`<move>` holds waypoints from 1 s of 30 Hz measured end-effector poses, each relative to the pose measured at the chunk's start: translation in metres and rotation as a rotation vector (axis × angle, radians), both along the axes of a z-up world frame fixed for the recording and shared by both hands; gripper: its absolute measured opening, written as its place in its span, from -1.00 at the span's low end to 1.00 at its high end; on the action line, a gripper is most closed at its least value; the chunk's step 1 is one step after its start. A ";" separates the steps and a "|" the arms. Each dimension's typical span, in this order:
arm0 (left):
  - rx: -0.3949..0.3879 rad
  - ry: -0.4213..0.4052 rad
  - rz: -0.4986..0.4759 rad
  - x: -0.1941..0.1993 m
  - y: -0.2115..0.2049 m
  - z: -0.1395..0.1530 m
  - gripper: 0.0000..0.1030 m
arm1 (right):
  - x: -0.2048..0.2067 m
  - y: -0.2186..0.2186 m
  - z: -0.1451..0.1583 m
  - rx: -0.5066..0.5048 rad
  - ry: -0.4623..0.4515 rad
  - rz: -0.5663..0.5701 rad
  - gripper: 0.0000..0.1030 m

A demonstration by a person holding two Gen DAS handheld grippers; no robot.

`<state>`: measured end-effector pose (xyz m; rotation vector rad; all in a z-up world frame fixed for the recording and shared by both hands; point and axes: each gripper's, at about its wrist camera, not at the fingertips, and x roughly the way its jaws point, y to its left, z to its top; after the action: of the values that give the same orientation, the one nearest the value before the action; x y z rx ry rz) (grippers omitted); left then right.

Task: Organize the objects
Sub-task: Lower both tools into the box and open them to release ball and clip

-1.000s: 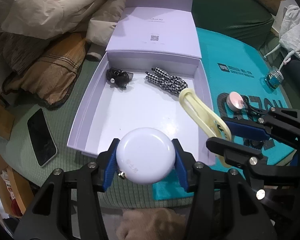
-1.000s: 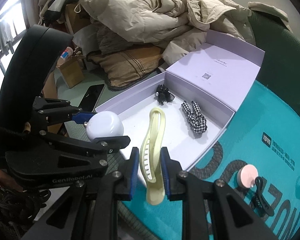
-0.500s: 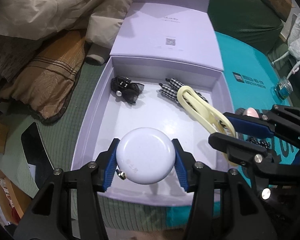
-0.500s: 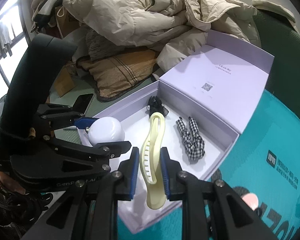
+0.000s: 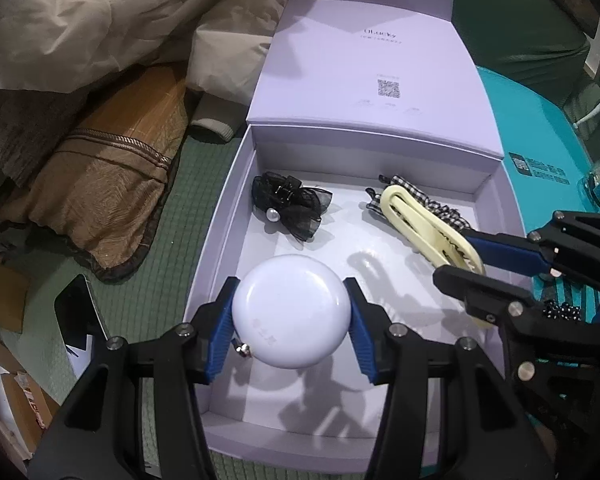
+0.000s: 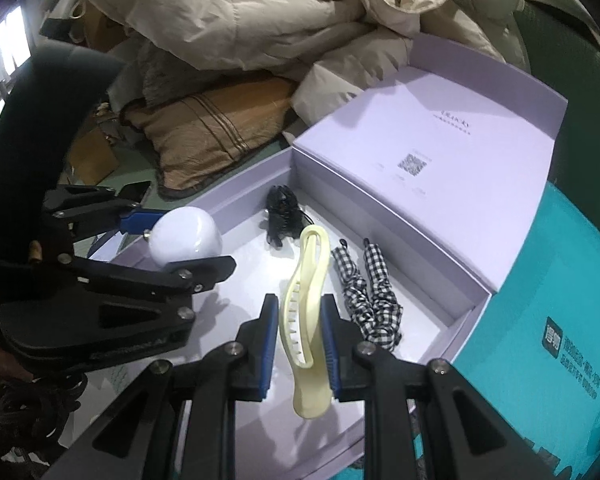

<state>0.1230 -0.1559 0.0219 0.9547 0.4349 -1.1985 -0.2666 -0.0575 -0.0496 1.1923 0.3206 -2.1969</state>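
Both claws loaded, held over the open lilac box [image 5: 224,216]
L claw [image 5: 291,316] grips a white round case [image 5: 291,316] above the box's near-left floor; R claw [image 6: 299,332] is clenched on a cream hair clip [image 6: 306,300], tip just beside a checked scrunchie [image 6: 374,300]. Black bow clip [image 5: 288,204] lies at rear left, w/ a pearl
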 end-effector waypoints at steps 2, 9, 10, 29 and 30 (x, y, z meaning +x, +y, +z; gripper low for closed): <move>-0.002 -0.006 0.002 0.001 -0.001 -0.002 -0.04 | -0.003 0.001 -0.005 0.003 -0.008 -0.009 -0.60; -0.019 -0.027 0.017 0.003 -0.007 -0.007 -0.04 | -0.013 0.002 -0.017 0.037 -0.018 -0.042 -0.60; -0.018 -0.026 0.019 0.004 -0.008 -0.008 -0.04 | -0.014 0.002 -0.018 0.044 -0.014 -0.044 -0.60; -0.002 -0.039 0.043 0.002 -0.004 -0.012 -0.01 | -0.013 0.008 -0.016 0.053 0.017 -0.075 -0.19; -0.010 -0.044 0.047 0.001 -0.002 -0.009 0.01 | -0.012 0.009 -0.014 0.050 0.019 -0.077 -0.18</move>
<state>0.1238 -0.1583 0.0124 0.9558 0.4134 -1.1344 -0.2786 -0.0488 -0.0632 1.2301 0.3444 -2.2799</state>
